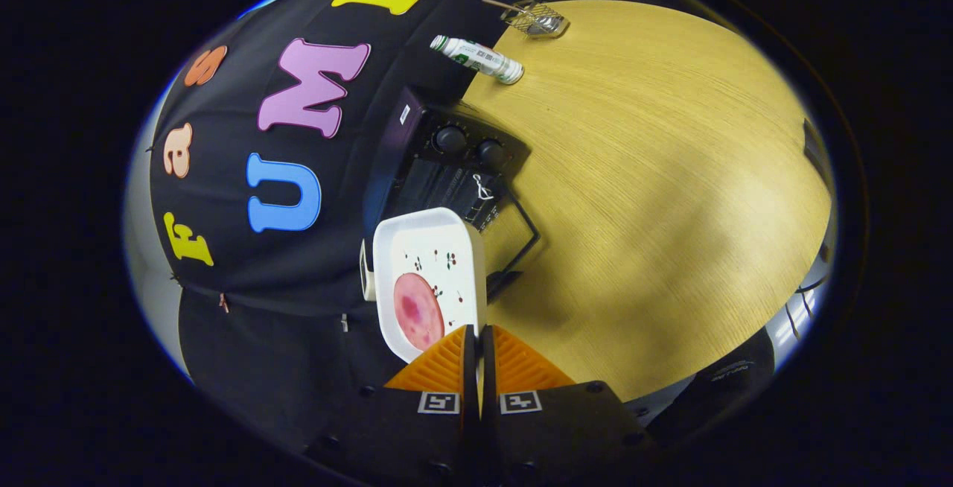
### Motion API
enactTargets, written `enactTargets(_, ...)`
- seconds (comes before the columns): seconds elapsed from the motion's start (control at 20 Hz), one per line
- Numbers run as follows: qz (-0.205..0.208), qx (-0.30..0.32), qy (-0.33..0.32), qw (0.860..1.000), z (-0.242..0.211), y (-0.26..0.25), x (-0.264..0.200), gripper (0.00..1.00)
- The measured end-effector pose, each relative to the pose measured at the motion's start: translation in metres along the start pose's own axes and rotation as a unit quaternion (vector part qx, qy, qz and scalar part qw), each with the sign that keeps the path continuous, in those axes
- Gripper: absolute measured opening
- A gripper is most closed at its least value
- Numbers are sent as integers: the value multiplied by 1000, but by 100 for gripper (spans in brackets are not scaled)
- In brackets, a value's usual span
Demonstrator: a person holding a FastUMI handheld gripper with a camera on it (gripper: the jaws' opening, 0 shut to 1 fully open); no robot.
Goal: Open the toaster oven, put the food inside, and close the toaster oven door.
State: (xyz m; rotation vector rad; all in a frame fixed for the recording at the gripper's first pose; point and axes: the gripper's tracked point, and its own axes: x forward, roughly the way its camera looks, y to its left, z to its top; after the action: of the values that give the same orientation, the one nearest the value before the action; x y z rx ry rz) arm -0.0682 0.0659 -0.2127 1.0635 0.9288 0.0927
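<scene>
The tongs point(477, 342) are pinched tight on the near edge of a white plate point(432, 249), with one finger on each side of the rim. The plate sticks out ahead of the fingers, toward 11 o'clock, and it looks tipped in the air. A round pink slice of food point(417, 310) lies on the plate, close to the fingers. Just past the plate, at about 12 o'clock, sits the black oven point(447, 167) on the tabletop point(655, 196). Its door point(514, 230) looks open and hangs down in front, and I think I can see the rack inside. Two round knobs point(469, 146) sit on its front. Farther off, at 12 o'clock, a white and green bottle point(476, 57) lies on its side, and past it, toward 1 o'clock, is a small wire basket point(537, 19). I think the food is on its way in, and the door is not yet shut. What could go wrong? The plate is held only by one thin edge, so it could slip or swing down. If it tips too much, the pink slice could slide off. The plate could also bump the open door or the oven's side if it goes in crooked, and that could knock it loose.
</scene>
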Motion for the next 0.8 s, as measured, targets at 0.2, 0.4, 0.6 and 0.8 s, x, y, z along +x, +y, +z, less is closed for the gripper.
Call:
enactTargets(0.2,-3,14,7,1000,7,13,40,5)
enactTargets(0.4,-28,12,15,999,12,9,86,5)
enactTargets(0.6,-36,34,9,999,22,10,131,5)
enactTargets(0.8,-58,48,-11,997,35,7,169,5)
